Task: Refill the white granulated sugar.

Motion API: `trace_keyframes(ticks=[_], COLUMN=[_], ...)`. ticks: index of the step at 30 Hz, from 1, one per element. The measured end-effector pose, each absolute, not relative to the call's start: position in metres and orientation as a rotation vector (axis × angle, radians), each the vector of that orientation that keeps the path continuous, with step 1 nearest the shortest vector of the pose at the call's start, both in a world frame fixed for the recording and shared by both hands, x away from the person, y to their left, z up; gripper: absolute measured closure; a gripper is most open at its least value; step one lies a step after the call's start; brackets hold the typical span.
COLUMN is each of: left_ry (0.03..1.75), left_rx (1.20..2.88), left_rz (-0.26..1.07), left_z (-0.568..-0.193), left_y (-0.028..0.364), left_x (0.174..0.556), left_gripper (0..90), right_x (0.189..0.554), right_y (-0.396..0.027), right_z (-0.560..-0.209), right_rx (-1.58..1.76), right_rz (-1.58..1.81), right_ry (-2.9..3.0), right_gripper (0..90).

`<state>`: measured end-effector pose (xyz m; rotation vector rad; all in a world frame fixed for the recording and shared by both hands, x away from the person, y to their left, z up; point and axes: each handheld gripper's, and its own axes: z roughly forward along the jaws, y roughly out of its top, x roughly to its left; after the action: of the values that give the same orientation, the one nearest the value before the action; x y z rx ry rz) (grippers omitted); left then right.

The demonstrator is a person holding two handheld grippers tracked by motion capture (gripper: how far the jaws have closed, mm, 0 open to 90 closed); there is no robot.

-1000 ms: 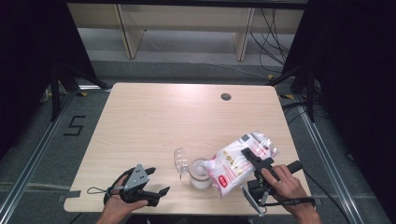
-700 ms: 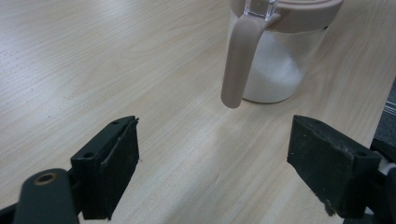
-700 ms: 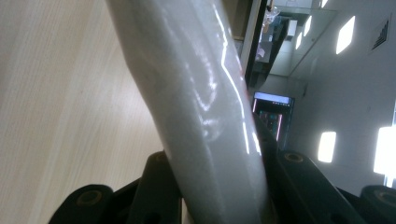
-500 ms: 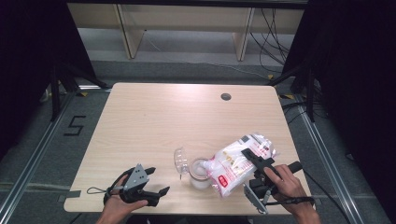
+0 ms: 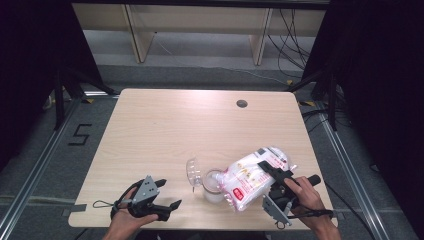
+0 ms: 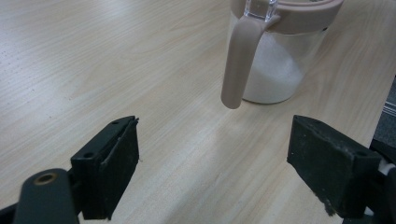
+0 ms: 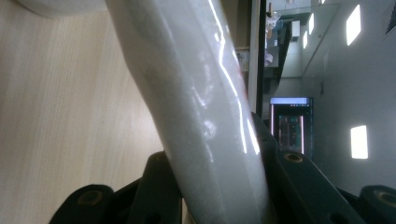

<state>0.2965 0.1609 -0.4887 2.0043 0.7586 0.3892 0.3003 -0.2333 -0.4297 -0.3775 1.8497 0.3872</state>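
Observation:
A clear jar [image 5: 212, 189] holding white powder stands near the table's front edge, its clear lid [image 5: 192, 172] flipped open to the left. My right gripper [image 5: 272, 172] is shut on a white plastic bag [image 5: 252, 177] with a red label, tilted with its mouth over the jar. In the right gripper view the glossy bag [image 7: 205, 107] is squeezed between the jaws of the right gripper [image 7: 217, 186]. My left gripper [image 5: 169, 194] rests open at the front left, apart from the jar. In its own view the left gripper [image 6: 229, 172] faces the jar [image 6: 275, 70], whose pink clasp [image 6: 238, 65] hangs down.
The light wooden table [image 5: 165, 130] has a small round cable hole [image 5: 242, 104] at the back right. Wooden shelving [image 5: 200, 20] stands beyond the far edge. Cables [image 5: 295, 30] trail on the floor at the right.

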Motion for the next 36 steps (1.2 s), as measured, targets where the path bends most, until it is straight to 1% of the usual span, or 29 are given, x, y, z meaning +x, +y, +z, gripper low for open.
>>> trace_keyframes(ticks=[4,7,9,11,13,15,18,20,21,22,26,29,30,31,36], left_ry=[0.755,0.758,0.757,0.758,0.758,0.757,0.758,0.757,0.758,0.757,0.756,0.758,0.758,0.758,0.758], left_rx=[2.02,1.997,2.005,2.001,1.995,1.992,1.997,1.991,1.995,1.997,1.996,1.995,1.996,1.995,1.995], left_rz=[0.398,0.385,0.384,0.39,0.384,0.383,0.386,0.384,0.384,0.388,0.387,0.386,0.386,0.387,0.387], left_z=[-0.489,-0.489,-0.489,-0.489,-0.489,-0.489,-0.489,-0.489,-0.489,-0.489,-0.489,-0.489,-0.489,-0.489,-0.489], left_y=[0.162,0.16,0.161,0.161,0.161,0.161,0.161,0.161,0.161,0.161,0.161,0.161,0.161,0.161,0.161], left_x=[0.297,0.296,0.297,0.296,0.296,0.297,0.296,0.297,0.296,0.296,0.296,0.296,0.296,0.296,0.296], left_gripper=[16.3,16.3,16.3,16.3,16.3,16.3,16.3,16.3,16.3,16.3,16.3,16.3,16.3,16.3,16.3], right_x=[0.301,0.303,0.303,0.304,0.303,0.305,0.305,0.309,0.309,0.306,0.308,0.307,0.309,0.308,0.309], right_y=[-0.236,-0.237,-0.238,-0.238,-0.239,-0.239,-0.24,-0.24,-0.241,-0.241,-0.24,-0.241,-0.241,-0.242,-0.242], right_z=[-0.431,-0.43,-0.436,-0.434,-0.438,-0.435,-0.438,-0.436,-0.439,-0.44,-0.438,-0.441,-0.439,-0.441,-0.44], right_rx=[-0.343,-0.36,-0.283,-0.317,-0.255,-0.298,-0.242,-0.293,-0.264,-0.216,-0.257,-0.199,-0.23,-0.18,-0.191], right_rz=[0.443,0.448,0.514,0.517,0.562,0.545,0.609,0.62,0.661,0.647,0.631,0.677,0.666,0.699,0.704], right_ry=[1.862,1.864,1.897,1.898,1.913,1.903,1.912,1.904,1.899,1.927,1.919,1.94,1.929,1.944,1.952], right_gripper=[72.3,72.4,72.5,72.7,72.8,73.0,73.2,73.4,73.5,73.6,74.0,74.2,74.2,74.3,74.5])
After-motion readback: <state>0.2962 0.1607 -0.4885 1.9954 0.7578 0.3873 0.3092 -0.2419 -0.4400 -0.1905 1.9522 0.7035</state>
